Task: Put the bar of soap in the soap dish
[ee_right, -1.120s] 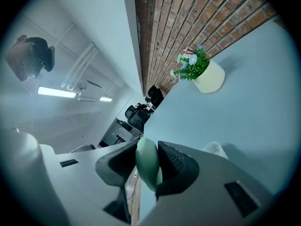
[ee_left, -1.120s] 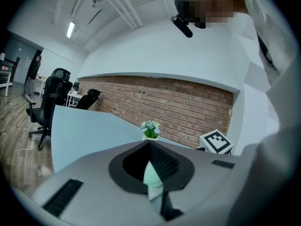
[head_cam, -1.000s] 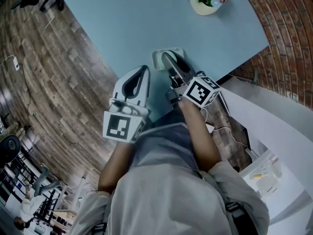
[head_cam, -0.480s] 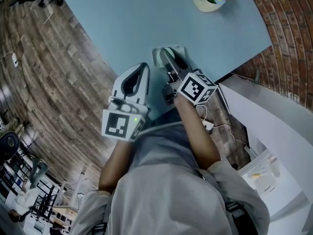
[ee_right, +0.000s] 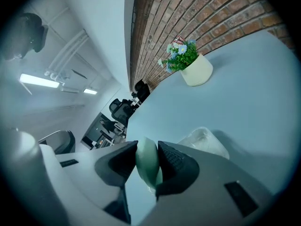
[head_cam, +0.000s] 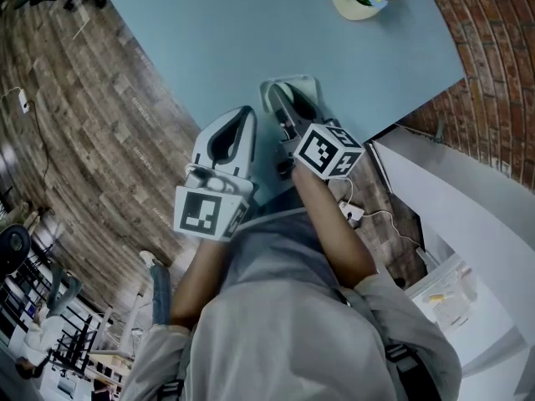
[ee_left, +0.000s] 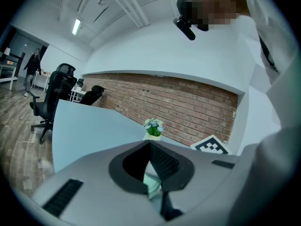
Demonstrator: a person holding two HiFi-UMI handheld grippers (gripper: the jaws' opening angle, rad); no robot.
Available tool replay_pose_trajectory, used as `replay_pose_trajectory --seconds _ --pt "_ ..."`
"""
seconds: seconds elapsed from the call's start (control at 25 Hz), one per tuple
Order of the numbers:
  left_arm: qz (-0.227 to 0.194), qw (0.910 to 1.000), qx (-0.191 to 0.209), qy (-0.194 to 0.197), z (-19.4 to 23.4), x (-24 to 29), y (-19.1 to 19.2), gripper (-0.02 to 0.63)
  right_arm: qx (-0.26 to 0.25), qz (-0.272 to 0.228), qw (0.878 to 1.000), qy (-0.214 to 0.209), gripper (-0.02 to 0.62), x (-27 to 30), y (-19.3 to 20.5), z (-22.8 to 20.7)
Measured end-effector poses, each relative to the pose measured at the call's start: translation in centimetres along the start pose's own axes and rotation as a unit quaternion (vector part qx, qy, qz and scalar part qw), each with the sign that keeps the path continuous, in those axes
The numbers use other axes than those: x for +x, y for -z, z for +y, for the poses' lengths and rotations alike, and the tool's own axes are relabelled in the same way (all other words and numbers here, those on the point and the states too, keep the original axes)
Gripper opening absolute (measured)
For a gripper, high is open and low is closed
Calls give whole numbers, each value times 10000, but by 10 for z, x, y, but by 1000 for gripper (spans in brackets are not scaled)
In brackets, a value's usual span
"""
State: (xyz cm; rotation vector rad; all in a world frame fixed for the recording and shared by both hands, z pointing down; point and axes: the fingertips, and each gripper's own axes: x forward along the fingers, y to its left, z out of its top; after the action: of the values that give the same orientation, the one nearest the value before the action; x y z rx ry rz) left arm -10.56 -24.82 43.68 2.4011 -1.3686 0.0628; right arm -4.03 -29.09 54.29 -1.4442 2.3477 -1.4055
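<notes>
The pale green bar of soap stands on edge between the jaws of the right gripper. We see its ribbed pads pressing on both faces, the jaws held partly apart by the bar. The translucent soap dish lies on the light blue table just beyond those jaw tips, and the soap is not yet in it. Beside it to the left, the left gripper has its jaw tips together, holding nothing. A potted flowering plant stands well ahead of both, near the brick wall.
</notes>
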Motion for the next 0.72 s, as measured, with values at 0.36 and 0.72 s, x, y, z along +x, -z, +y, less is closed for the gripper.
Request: replay_pose_trajectory --seconds 0.36,0.72 --pt "-13 10000 -49 22 2 -4 1 3 -397 240 9982 373 137 0 7 -6" --pt "52 9998 -140 91 1 -5 6 3 -789 486 9946 468 137 2 14 -4"
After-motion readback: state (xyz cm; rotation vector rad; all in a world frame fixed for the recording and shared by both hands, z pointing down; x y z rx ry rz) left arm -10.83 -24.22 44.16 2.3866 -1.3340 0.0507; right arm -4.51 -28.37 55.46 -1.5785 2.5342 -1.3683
